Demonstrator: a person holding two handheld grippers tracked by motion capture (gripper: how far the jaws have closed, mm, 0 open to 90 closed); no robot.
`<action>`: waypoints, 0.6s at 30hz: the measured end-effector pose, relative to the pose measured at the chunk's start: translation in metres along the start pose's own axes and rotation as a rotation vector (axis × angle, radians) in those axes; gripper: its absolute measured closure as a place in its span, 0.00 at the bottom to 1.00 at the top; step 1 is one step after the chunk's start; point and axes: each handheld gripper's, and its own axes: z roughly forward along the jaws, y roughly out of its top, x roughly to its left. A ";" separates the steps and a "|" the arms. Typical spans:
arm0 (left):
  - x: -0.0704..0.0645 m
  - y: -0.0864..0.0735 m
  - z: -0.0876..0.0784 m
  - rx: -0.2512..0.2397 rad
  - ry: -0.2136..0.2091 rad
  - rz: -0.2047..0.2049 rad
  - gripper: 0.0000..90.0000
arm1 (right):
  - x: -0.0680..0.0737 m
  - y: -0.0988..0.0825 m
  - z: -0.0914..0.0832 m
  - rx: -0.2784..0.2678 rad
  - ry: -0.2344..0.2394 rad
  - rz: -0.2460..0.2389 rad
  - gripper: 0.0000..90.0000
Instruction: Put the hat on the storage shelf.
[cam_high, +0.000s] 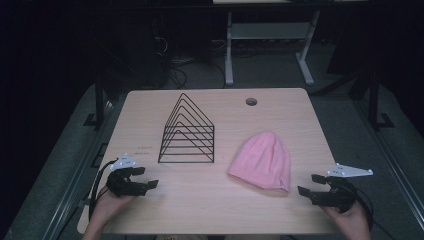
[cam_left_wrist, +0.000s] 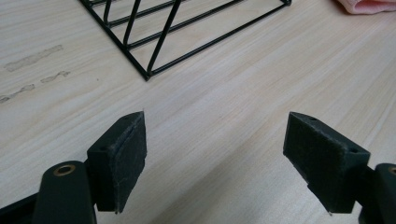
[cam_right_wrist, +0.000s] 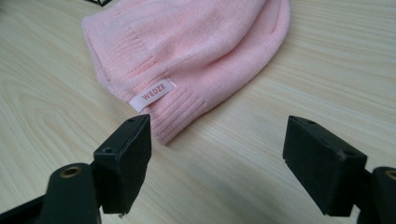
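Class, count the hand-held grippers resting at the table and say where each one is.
2. The left hand-held gripper sits at the near left edge, jaws open; the right hand-held gripper sits near right, beside the pink hat.

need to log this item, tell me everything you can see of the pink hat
The pink hat is a soft knitted beanie, pale pink, with a ribbed band along its open edge and a small white sewn-on label reading WEDZE. It lies flat and empty on the wooden table, rounded crown pointing away from the person, opening toward the near edge. It sits to the right of the black wire rack, apart from it. The right hand-held gripper is close to its band corner with jaws open, not touching it.
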 end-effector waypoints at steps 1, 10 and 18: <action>0.000 0.000 0.000 0.000 0.001 0.008 0.23 | 0.001 0.000 0.000 0.004 0.003 0.006 0.26; 0.000 0.000 0.003 0.007 -0.001 0.013 0.23 | -0.004 0.012 0.002 -0.005 0.028 0.019 0.26; 0.000 -0.001 0.003 0.005 0.001 0.012 0.23 | -0.012 0.033 0.007 0.022 0.047 -0.005 0.26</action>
